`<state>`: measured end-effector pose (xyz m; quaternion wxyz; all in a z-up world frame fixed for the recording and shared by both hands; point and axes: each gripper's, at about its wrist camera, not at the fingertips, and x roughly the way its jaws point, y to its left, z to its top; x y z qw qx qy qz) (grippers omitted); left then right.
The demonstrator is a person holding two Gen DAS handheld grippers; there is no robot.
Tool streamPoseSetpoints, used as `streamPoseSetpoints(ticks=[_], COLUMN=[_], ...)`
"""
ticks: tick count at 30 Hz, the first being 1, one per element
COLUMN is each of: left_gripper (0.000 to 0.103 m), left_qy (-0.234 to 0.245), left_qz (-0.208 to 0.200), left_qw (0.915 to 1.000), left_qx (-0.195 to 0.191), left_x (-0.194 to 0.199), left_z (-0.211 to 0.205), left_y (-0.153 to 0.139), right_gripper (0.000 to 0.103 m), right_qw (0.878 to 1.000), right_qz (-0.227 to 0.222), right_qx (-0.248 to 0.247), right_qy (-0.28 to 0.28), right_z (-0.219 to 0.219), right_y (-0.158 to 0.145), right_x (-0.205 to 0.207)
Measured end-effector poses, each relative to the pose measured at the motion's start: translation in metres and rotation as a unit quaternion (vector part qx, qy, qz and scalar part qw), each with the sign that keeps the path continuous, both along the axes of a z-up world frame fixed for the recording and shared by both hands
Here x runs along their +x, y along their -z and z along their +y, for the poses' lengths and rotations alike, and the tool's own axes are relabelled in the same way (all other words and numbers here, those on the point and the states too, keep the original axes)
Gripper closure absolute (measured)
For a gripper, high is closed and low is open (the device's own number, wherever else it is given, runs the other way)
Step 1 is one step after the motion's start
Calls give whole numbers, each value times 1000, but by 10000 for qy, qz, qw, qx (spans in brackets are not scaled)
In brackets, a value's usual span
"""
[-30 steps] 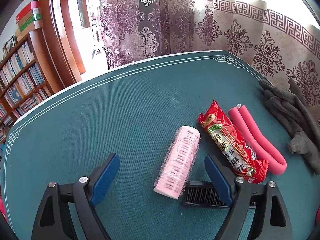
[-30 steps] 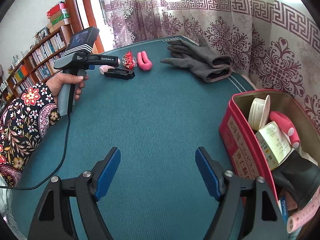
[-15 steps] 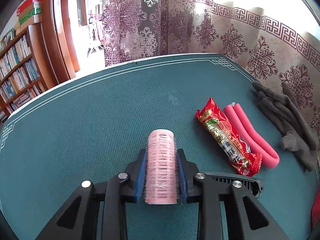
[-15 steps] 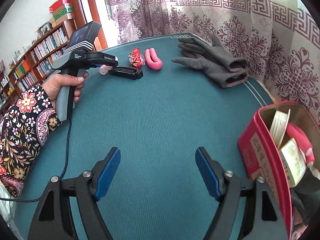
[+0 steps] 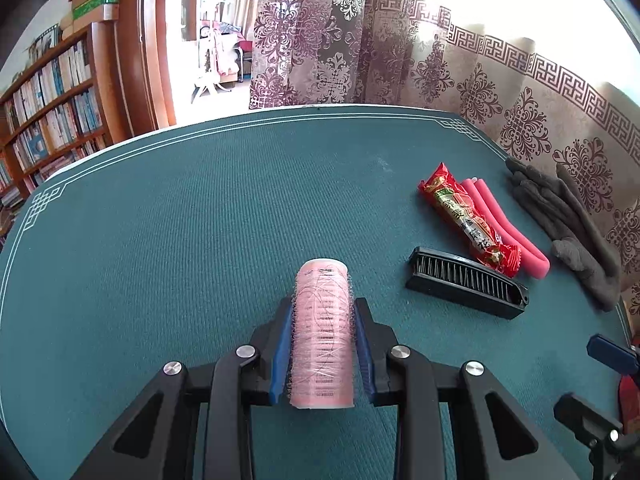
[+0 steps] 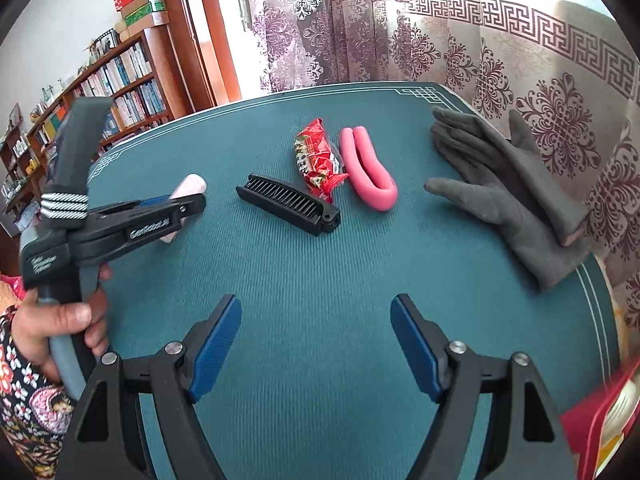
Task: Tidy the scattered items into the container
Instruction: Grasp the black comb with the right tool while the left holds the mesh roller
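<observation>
Nearest thing in the left wrist view: the left gripper point(image 5: 322, 354) is pinching the pink roller point(image 5: 322, 332) across its middle, a blue pad on each side, roller pointing to 12 o'clock with its far end sticking out past the tips. Looks like a hollow plastic hair roller with a bristly skin, so I'd guess very light and a bit squashy; the bristles should stop it slipping, and a mid-body hold like this seems right

The right gripper point(image 6: 316, 344) is spread wide with nothing in it, just bare table point(image 6: 320, 264) between the pads

Further out, at about 12 o'clock in the right view, the black comb point(image 6: 289, 205) lies flat. Stiff and thin, I'd grab it across the spine. Just past it the red snack pack point(image 6: 316, 160) is touching the bent pink foam stick point(image 6: 370, 172). Pack is probably crinkly and slippery, so take its middle; foam is soft and grippy. At 2 o'clock the grey gloves point(image 6: 516, 184) are limp, pinch a bunched fold

The red tin point(image 6: 588, 424) is only a sliver at 4 o'clock in the right view, so that's where the roller has to go
</observation>
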<state>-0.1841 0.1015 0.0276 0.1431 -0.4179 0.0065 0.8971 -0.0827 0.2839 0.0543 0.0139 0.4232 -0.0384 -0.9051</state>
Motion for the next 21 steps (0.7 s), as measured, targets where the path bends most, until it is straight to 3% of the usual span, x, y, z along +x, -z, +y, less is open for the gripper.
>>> streamPoseSetpoints(ticks=[8,14,17,21], left_gripper=[72,72,72,72], left_qy=[-13,-45,-295,-403], left_qz=[90,70,135,116], left_qw=[9999,9997,9995,9991], left_qx=[51,208,16,77], left_x=[1,-2,-3,-4], left_z=[-3,-8,-11,-17], left_y=[2,1,1,1], right_gripper=[23,23,34,46], right_qw=[9994,9982,9959,9949], right_qz=[-299,-283,-279,-233], right_qx=[-196,-77,-4,239], right_qy=[-42,-517,-863,-955], right_z=[4,-12,-25,-40], right_y=[19,22,23,24], right_x=[-69,-76,-68,-66])
